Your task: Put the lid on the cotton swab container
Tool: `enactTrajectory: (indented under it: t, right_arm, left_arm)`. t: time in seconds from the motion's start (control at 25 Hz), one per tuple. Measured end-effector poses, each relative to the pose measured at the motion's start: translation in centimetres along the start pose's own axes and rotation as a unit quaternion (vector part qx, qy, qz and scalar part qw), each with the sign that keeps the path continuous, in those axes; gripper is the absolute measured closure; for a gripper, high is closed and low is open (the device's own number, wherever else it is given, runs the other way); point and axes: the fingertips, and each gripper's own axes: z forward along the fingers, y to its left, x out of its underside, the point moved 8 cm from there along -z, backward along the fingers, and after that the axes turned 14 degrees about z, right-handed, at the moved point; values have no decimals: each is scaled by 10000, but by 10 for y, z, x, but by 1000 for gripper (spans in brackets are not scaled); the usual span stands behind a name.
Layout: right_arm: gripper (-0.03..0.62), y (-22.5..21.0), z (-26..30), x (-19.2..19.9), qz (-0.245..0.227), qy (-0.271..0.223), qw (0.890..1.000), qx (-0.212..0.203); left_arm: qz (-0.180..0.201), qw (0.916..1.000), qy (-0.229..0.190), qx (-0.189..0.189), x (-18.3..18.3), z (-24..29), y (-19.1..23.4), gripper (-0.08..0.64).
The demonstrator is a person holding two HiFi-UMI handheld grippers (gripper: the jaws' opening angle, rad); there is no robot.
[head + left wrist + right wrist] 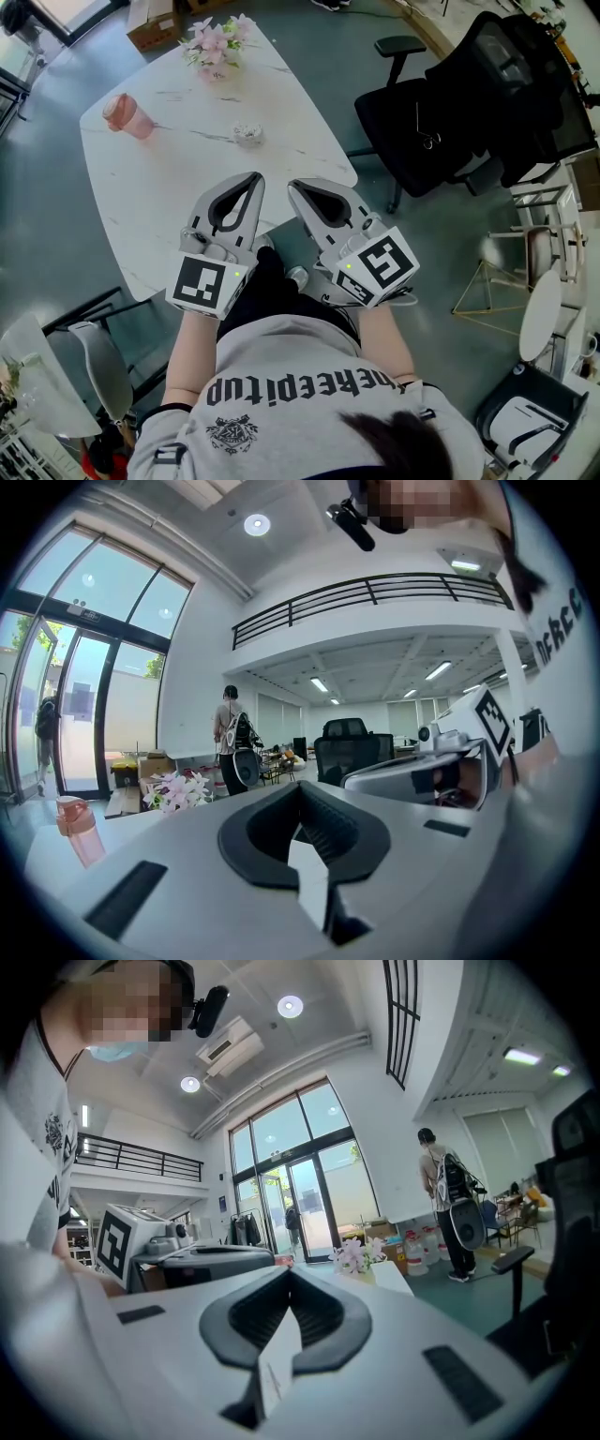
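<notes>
Tongs both shut and empty: left tongs (253,178) and right tongs (292,186) hover at the near edge of the surface (159,187). Open one before you reach, and find the lid first, since I can't make it out. The cotton swab container (247,133) looks small, round and pale. It stands mid-surface, well apart from both.

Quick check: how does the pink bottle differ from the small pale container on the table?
The pink bottle is taller and bulkier; the small pale container is low. The bottle is pink, the container whitish. The bottle stands near the left edge of the table, the container nearer its middle. Both rest on the table, apart.
</notes>
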Motion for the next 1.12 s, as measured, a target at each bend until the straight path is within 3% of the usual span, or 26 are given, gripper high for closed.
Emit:
enactTrajectory:
  t: [1.12]
  right_arm:
    - [580, -38, 95, -12, -71, 315, 9989, 354]
  left_arm:
    - [-144, 9996, -49, 252, 35, 44, 87, 545]
